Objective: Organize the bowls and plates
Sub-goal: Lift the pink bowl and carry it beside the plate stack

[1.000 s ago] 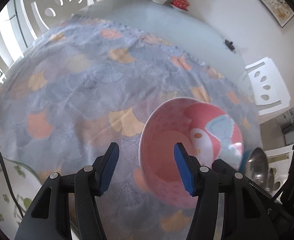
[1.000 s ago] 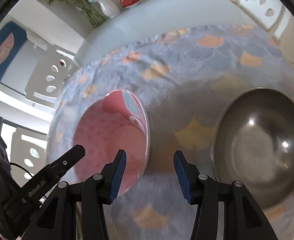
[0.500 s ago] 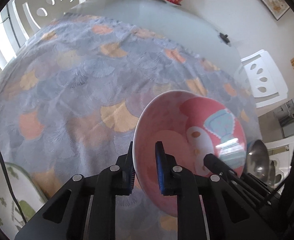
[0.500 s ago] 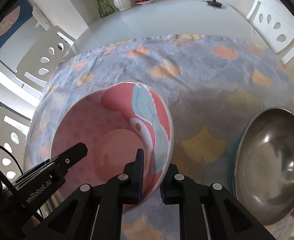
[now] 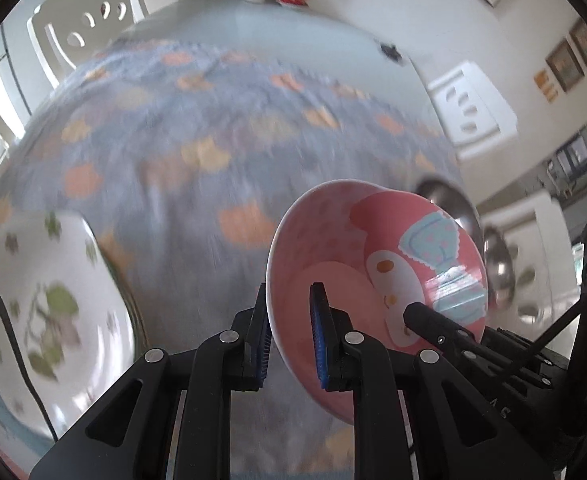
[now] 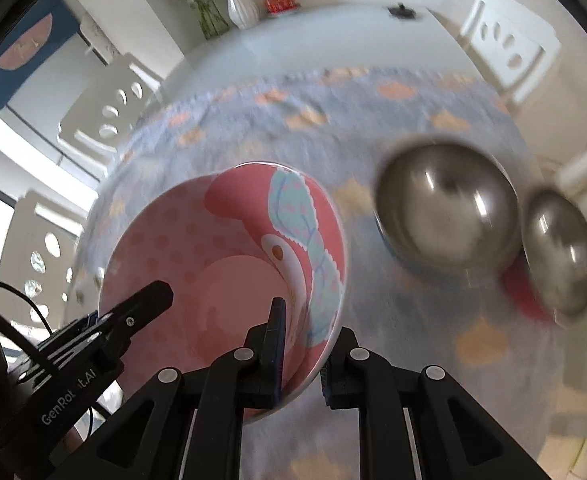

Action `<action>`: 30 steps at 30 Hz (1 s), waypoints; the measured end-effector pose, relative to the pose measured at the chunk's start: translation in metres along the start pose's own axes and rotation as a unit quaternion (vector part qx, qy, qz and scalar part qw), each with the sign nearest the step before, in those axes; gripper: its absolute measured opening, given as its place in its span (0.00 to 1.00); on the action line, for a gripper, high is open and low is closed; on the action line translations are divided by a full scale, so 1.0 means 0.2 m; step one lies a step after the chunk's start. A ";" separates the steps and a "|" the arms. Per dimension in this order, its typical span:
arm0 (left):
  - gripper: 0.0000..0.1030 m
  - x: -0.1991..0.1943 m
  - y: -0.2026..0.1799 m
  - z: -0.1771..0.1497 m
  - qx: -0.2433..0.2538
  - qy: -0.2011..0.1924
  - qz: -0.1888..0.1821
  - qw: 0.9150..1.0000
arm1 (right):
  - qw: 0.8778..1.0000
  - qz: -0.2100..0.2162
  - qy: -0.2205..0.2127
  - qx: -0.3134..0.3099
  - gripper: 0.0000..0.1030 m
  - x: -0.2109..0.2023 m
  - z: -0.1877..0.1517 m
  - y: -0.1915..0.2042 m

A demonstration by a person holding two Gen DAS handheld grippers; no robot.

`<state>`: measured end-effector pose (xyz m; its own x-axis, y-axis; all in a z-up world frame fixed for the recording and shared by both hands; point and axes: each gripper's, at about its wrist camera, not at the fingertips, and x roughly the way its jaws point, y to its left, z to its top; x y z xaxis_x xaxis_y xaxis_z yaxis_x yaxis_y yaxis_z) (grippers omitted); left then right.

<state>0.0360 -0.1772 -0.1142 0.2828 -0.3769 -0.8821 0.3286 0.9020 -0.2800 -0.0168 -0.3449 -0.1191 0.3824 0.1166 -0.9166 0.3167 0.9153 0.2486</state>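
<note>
A pink cartoon bowl (image 5: 377, 280) is held above the table, tilted. My left gripper (image 5: 291, 336) is shut on its left rim. My right gripper (image 6: 303, 354) is shut on its right rim; the bowl also shows in the right wrist view (image 6: 221, 272). Each gripper's finger shows in the other's view, inside the bowl. A white plate with a green floral print (image 5: 49, 312) lies at the left. Two steel bowls, one large (image 6: 447, 204) and one small (image 6: 559, 248), sit at the right.
The table carries a blue cloth with orange fan shapes (image 5: 197, 152). White chairs (image 5: 85, 28) stand around it. A white vase (image 6: 241, 8) and a red dish (image 6: 279, 0) stand at the far edge. Something red (image 6: 523, 292) lies under the small steel bowl.
Both grippers closed on the pink bowl's rim and have lifted it off the cloth. The views now sit higher and are blurred, showing the floral plate and the second steel bowl.
</note>
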 end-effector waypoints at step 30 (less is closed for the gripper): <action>0.19 -0.04 0.15 -0.03 -0.009 -0.006 0.030 0.999 | 0.997 0.075 0.004 0.019 0.32 -0.05 -0.26 -0.15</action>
<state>0.0393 -0.1458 -0.1183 0.3129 -0.3243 -0.8927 0.2945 0.9267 -0.2334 -0.0757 -0.3544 -0.1335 0.4215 0.2544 -0.8704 0.2890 0.8721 0.3948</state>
